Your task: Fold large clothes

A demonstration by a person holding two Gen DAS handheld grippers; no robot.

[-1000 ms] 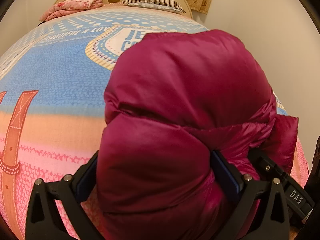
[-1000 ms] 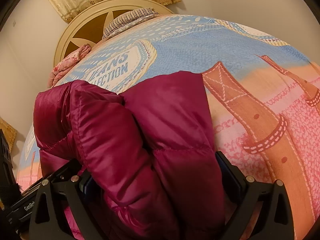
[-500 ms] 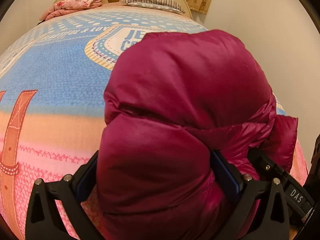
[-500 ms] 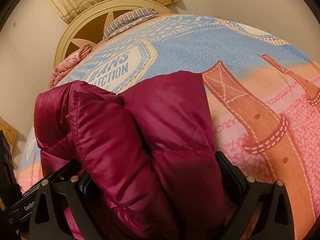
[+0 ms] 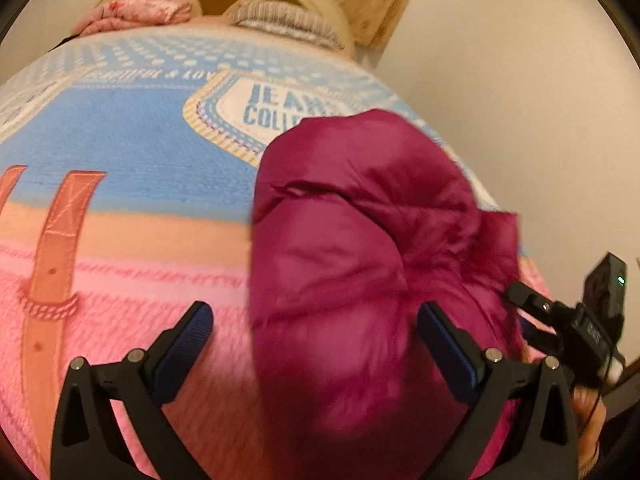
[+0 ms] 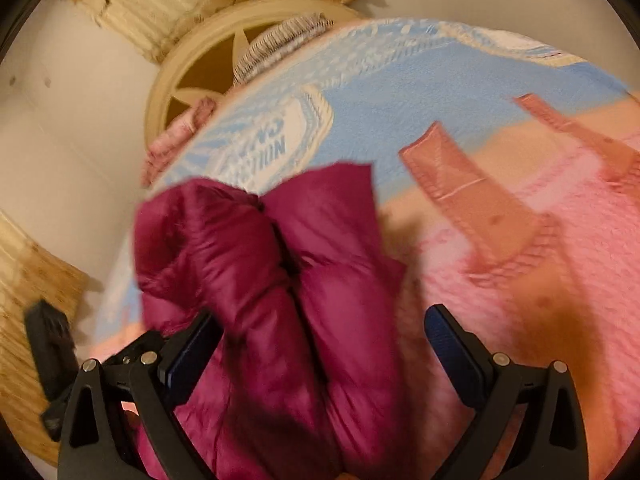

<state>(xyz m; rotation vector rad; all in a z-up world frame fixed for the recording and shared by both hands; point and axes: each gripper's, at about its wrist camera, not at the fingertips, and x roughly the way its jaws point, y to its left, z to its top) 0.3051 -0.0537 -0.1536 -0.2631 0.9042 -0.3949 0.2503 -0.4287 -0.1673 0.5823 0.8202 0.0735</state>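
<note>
Left tool (image 5: 316, 340), jaws standing wide apart, is hovering over a bed cover (image 5: 132, 208). A folded magenta puffer jacket (image 5: 360, 248) is lying between the pads, nearer the right pad (image 5: 444, 344) and clear of the left one. The other tool (image 5: 576, 320) is showing just right.
</note>
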